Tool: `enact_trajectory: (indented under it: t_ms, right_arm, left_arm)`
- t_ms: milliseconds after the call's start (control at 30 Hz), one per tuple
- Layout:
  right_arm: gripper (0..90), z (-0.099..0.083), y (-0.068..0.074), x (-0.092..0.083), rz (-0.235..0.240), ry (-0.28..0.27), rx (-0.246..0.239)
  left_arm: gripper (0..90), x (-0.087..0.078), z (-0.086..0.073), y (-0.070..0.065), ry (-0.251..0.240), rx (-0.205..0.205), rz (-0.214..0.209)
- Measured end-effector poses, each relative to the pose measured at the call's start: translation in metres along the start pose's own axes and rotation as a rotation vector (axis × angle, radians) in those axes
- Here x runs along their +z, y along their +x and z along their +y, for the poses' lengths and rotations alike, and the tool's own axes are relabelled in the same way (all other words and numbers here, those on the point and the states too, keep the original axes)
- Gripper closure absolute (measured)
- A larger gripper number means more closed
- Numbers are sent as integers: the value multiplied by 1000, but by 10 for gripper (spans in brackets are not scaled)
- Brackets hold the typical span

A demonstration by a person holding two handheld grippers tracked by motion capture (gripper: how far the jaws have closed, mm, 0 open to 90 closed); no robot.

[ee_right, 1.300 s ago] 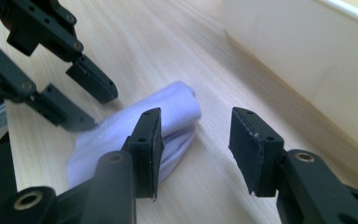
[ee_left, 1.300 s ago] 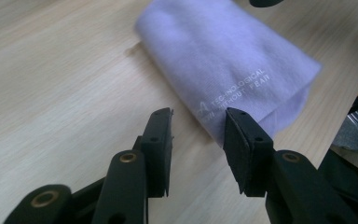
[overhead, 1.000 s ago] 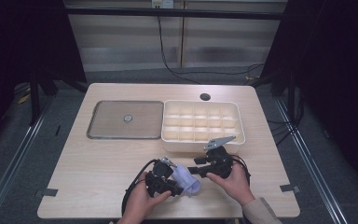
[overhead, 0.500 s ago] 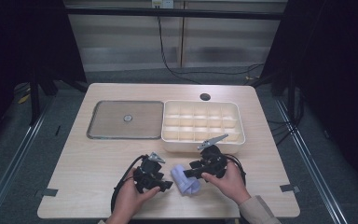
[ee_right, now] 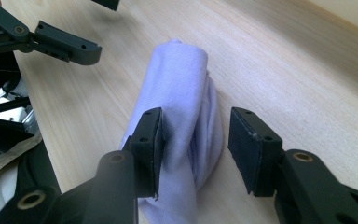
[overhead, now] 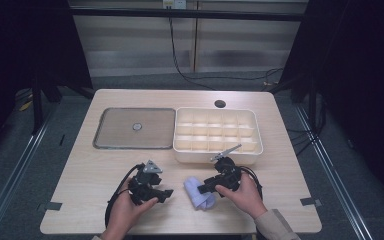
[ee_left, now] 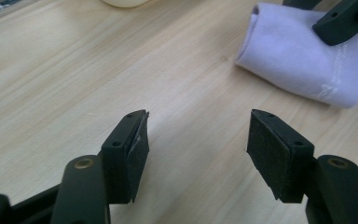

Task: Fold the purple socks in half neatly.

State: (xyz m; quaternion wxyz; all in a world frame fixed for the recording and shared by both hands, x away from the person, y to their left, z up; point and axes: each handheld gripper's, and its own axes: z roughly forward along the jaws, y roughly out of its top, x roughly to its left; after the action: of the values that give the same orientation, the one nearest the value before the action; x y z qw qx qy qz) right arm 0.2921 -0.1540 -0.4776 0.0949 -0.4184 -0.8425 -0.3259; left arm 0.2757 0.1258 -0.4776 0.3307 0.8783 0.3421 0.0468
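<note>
Rolled lilac cloth point(overhead: 199, 192) lying on the worktop point(overhead: 100, 165) near its front edge, straddled by the right gripper point(ee_right: 193, 135), whose jaws have just been closing; left gripper point(ee_left: 198, 135), just opening, released and empty beside it.

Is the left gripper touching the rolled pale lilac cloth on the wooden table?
Apart. In the left gripper view, the left gripper has open, empty jaws, and bare wooden table lies between them and the rolled pale lilac cloth.

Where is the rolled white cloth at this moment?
In the high view, the cloth lies on the table's near edge, between the jaws of the right gripper, in front of the compartment tray.
</note>
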Motion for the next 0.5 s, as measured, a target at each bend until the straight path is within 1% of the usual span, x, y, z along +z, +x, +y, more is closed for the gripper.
enact_trajectory:
  t_ms: [33, 67, 167, 200, 233, 267, 300, 333, 367, 400, 433, 467, 500]
  right_arm:
    - [560, 0, -1, 0, 5, 12, 7]
    - [562, 0, -1, 0, 5, 10, 6]
    - [564, 0, -3, 2, 11, 16, 26]
    - [564, 0, -4, 2, 15, 18, 38]
    - [564, -1, -5, 3, 23, 20, 50]
    - [564, -1, -6, 4, 32, 22, 64]
    - [564, -2, -7, 4, 37, 28, 74]
    - [564, -2, -8, 5, 42, 28, 81]
    - [569, -3, -9, 5, 49, 31, 88]
    - [584, -3, -9, 6, 64, 28, 98]
    - [596, -3, -9, 6, 69, 27, 100]
    - [598, -3, -10, 7, 76, 31, 111]
    - [608, -3, -10, 6, 75, 42, 119]
  left_arm:
    - [376, -1, -1, 1, 4, 2, 4]
    - [374, 0, -2, 2, -4, 3, 6]
    - [362, -1, -4, 5, -18, 16, 14]
    - [357, -2, -5, 5, -22, 13, 19]
    - [351, -1, -6, 6, -35, 22, 24]
    - [344, -2, -7, 7, -38, 22, 32]
    - [336, -2, -8, 8, -45, 19, 28]
    - [328, -2, -9, 9, -40, 26, 35]
    - [320, -2, -10, 10, -39, 23, 38]
    - [314, -1, -11, 11, -52, 24, 40]
    - [310, -1, -13, 13, -51, 29, 50]
    - [307, -1, -13, 13, -48, 32, 47]
    - [304, 0, -14, 14, -54, 26, 46]
